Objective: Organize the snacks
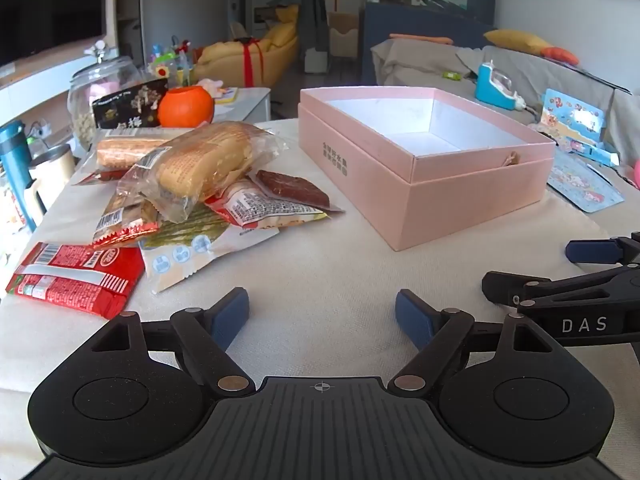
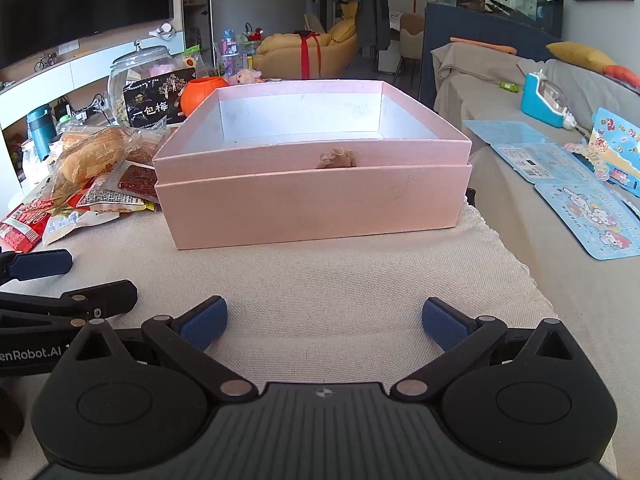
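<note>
An open, empty pink box (image 1: pixel 460 184) stands on the cloth-covered table; it also shows straight ahead in the right wrist view (image 2: pixel 312 200). A pile of snack packets lies left of it: wrapped bread (image 1: pixel 204 160), a dark red bar (image 1: pixel 292 188), a red packet (image 1: pixel 76 280) and others; the pile also shows in the right wrist view (image 2: pixel 88 176). My left gripper (image 1: pixel 322 314) is open and empty, low over the cloth, short of the pile. My right gripper (image 2: pixel 322 322) is open and empty in front of the box.
A glass jar (image 1: pixel 96 96), a black bag (image 1: pixel 128 106) and an orange pumpkin pot (image 1: pixel 186 106) stand behind the pile. A teal bottle (image 1: pixel 14 168) is at the far left. Blue sticker cards (image 2: pixel 592 216) lie on the sofa to the right. The cloth edge (image 2: pixel 520 264) runs right of the box.
</note>
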The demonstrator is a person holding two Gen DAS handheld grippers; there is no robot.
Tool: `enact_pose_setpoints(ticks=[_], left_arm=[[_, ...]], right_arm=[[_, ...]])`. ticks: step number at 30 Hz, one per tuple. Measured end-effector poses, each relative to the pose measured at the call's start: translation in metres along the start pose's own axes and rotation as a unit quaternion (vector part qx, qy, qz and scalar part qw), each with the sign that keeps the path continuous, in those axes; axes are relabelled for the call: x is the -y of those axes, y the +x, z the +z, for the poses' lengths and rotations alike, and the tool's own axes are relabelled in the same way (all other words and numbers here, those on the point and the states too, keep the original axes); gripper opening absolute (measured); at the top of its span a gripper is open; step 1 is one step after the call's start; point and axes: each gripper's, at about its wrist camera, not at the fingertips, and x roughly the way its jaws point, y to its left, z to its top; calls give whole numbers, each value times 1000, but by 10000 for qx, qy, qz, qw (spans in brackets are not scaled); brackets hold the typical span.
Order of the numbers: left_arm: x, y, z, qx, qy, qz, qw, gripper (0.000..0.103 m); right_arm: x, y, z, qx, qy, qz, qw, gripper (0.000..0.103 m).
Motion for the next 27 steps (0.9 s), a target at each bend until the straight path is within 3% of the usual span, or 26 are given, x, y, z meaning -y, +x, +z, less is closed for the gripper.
enact_pose_setpoints(ticks=[27], left_arm=[[2, 0, 0, 0, -22, -24, 10000, 87]], right_arm=[[3, -5, -1, -1, 15, -37, 10000, 103]])
